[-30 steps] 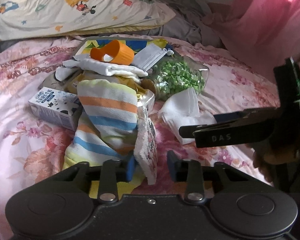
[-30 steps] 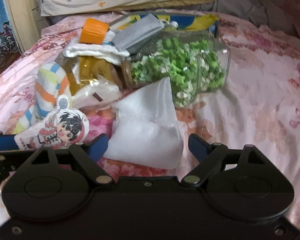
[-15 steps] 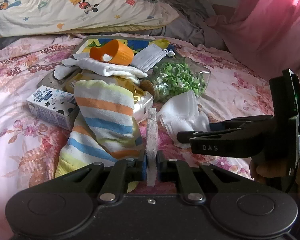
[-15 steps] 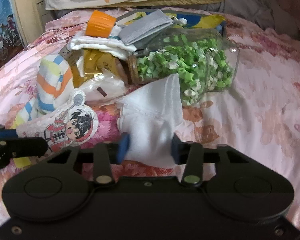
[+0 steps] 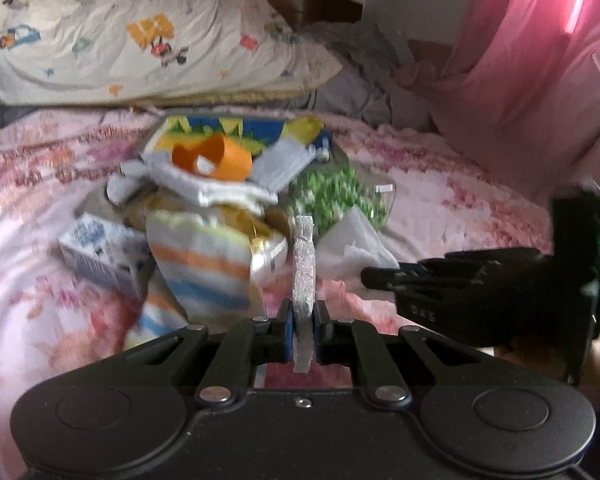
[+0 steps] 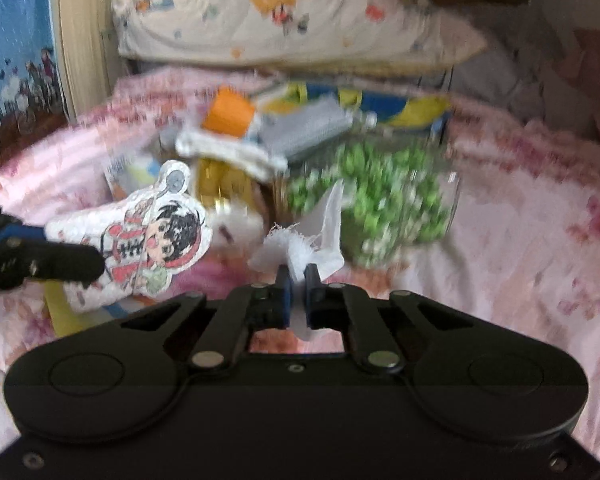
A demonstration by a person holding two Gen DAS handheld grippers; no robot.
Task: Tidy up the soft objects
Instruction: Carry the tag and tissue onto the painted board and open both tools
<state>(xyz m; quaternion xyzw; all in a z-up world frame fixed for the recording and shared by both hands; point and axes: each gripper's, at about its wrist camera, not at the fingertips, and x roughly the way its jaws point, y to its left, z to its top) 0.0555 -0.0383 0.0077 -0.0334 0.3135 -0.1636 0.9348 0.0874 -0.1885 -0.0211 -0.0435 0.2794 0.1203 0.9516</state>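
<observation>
Right now my left gripper (image 5: 303,326) is clamped on a flat cartoon-character plush (image 6: 140,236), which I see edge-on in the left wrist view, standing upright between the blue pads. My right gripper (image 6: 297,294) has its jaws closed on a white cloth (image 6: 320,240), bunched and frayed just beyond the fingertips. Both soft things sit at the near edge of a pile on the pink floral bedspread (image 6: 520,220). Farther in lie a striped sock (image 5: 202,264), an orange cup (image 5: 212,158), a jar of green paper stars (image 6: 384,200) on its side and a small milk carton (image 5: 100,254) at the left. Much of this is blurred.
</observation>
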